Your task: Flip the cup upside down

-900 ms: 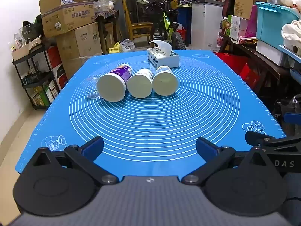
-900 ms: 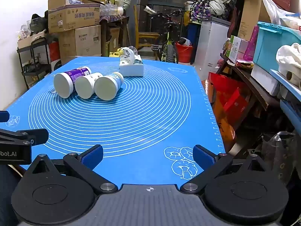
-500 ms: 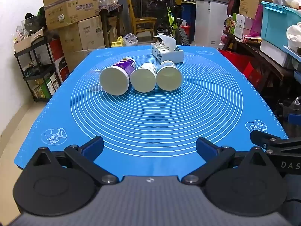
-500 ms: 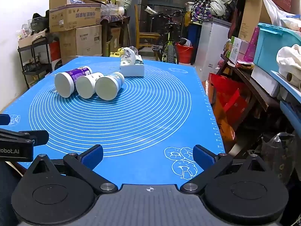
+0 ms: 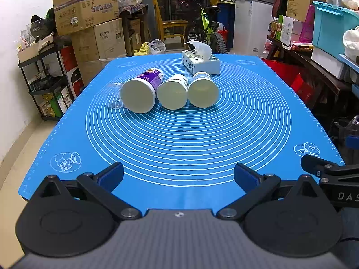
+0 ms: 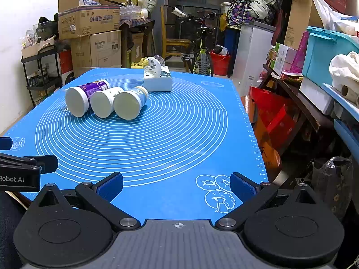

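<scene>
Three cups lie on their sides in a touching row on the blue mat (image 5: 179, 152), toward 12 o'clock from my tongs: the purple cup (image 5: 141, 90) at 11, the middle cup (image 5: 172, 91), then the blue-banded cup (image 5: 203, 88), mouths facing me. A tissue box (image 5: 200, 63) sits just behind. My left tongs (image 5: 178, 176) and right tongs (image 6: 176, 187) gape wide, holding nothing, low at the mat's near edge.

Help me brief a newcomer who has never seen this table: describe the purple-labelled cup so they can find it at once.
Start at the blue mat with white rings; toward its far end, in front of the tissue box, three paper cups lie on their sides in a row. The purple-labelled cup is the leftmost, beside a clear plastic cup. It alone has a purple wrap; the other two are white and pale blue.
</scene>
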A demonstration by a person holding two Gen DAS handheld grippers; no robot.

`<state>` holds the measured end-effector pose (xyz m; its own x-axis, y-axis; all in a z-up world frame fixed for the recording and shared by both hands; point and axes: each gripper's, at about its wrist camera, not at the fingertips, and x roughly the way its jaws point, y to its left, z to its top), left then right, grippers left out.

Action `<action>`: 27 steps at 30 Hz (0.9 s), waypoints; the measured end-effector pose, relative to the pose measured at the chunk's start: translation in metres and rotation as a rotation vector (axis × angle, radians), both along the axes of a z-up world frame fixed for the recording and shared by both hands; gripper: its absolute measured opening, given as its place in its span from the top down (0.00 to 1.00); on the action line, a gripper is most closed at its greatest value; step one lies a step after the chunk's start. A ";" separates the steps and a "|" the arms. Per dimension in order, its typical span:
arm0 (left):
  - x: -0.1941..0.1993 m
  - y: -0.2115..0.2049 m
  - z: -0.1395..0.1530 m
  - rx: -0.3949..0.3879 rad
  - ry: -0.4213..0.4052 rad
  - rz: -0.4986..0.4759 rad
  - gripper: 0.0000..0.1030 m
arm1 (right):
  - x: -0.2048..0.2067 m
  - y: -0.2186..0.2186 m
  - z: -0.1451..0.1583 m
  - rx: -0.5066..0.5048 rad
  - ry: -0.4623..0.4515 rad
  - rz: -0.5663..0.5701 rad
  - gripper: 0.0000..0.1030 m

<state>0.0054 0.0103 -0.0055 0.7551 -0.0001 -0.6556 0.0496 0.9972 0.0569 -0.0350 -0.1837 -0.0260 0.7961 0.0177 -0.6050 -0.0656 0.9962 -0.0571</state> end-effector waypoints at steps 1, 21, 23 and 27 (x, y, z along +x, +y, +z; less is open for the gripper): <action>0.000 -0.001 0.000 0.001 -0.001 0.000 0.00 | -0.001 0.000 0.000 0.000 0.001 0.000 0.02; -0.004 0.000 0.002 -0.002 0.000 0.004 0.00 | -0.002 0.000 -0.001 -0.001 0.005 0.003 0.02; -0.004 0.000 0.002 -0.001 0.001 0.003 0.00 | -0.002 0.000 -0.001 0.000 0.004 0.003 0.02; -0.006 -0.002 0.003 0.004 0.002 0.001 0.00 | -0.002 0.001 -0.001 0.001 0.008 0.002 0.02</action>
